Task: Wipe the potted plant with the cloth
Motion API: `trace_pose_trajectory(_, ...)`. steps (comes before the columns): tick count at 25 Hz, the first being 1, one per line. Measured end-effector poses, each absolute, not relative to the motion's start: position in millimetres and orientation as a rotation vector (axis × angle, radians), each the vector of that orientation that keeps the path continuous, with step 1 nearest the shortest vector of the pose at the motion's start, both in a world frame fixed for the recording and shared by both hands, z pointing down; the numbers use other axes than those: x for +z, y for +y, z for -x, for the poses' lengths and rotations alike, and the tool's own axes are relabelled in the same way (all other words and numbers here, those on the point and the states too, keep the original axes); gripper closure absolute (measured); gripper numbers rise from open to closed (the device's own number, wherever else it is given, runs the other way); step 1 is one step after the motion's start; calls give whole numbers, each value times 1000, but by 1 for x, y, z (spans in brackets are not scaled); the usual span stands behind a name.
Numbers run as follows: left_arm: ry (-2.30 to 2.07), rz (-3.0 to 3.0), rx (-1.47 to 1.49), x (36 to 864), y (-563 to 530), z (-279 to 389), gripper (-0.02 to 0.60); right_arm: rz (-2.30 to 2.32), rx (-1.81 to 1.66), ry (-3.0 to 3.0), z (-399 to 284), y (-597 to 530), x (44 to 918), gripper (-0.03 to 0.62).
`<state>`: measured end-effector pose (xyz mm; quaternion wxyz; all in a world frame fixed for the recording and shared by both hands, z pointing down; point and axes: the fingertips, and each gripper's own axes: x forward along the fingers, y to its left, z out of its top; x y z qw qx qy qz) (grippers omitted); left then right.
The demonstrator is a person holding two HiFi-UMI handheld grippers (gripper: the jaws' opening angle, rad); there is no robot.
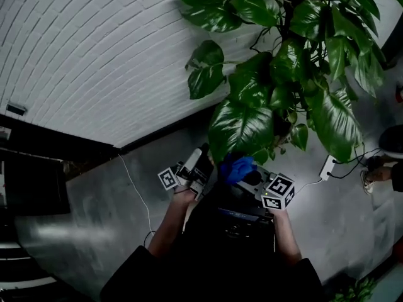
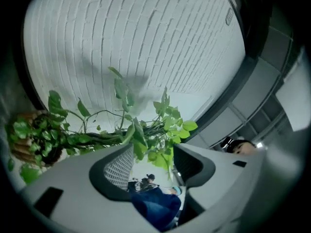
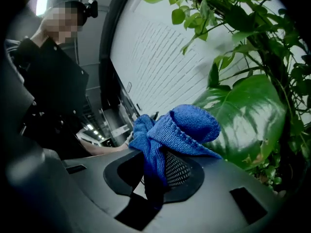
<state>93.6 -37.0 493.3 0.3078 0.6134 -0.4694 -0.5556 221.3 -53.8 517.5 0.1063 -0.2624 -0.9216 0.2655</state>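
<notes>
The potted plant [image 1: 283,61] stands close to the white brick wall [image 1: 94,49], above and ahead of both grippers in the head view; its pot is hidden under the leaves there. One large leaf [image 1: 239,128] hangs lowest, and its long axis runs from the stem down toward the hands. The blue cloth [image 1: 238,167] is just under the tip of this leaf. I cannot tell if they already touch.

The right gripper [image 3: 158,166] is the one for wiping, I think. Its fingers are clenched on the cloth, which is bunched up above the tips, and the leaf lies just beyond it, to the right.

The left gripper [image 2: 153,161] is beside the same leaf. Its fingers stand apart and grasp nothing, with only foliage seen further off between them.
</notes>
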Motion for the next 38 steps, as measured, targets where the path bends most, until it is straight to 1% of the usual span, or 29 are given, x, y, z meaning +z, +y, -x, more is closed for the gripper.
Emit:
trace_pose_trajectory(2, -1331, -1642, -1374, 492, -28, -100, 326, 766, 828, -2767, -228, -65, 505, 488)
trace_pose_trajectory(5, -1392, -1709, -1287, 474, -18, -102, 346, 744, 868, -2875, -225, -87, 477, 488)
trace_pose_trajectory(6, -1407, -1734, -1268, 466, -14, -102, 365, 732, 881, -2911, -222, -93, 467, 488)
trace_pose_trajectory(10, -1451, -1809, -1256, 435, 2, -97, 397, 656, 946, -2999, -213, -105, 441, 488)
trace_pose_trajectory(13, -1454, -1841, -1281, 419, 15, -89, 400, 631, 996, -3016, -203, -100, 432, 488)
trace_pose_trajectory(17, -1442, -1861, -1296, 406, 43, -63, 400, 610, 1005, -3025, -176, -71, 422, 488)
trace_pose_trajectory(21, -1394, -1849, -1262, 412, 72, -52, 403, 527, 961, -3009, -164, -37, 403, 488)
trace_pose_trajectory(25, -1335, -1906, -1245, 413, 98, -6, 410, 449, 951, -3044, -104, -8, 396, 488)
trace_pose_trajectory(30, -1262, -1955, -1227, 425, 138, 28, 423, 284, 979, -3054, -61, 25, 406, 488)
trace_pose_trajectory(34, -1198, -1974, -1195, 431, 174, 39, 423, 149, 1005, -3051, -45, 55, 416, 488)
trace_pose_trajectory(38, -1155, -1944, -1235, 432, 200, 54, 423, 74, 1035, -3038, -34, 82, 413, 488)
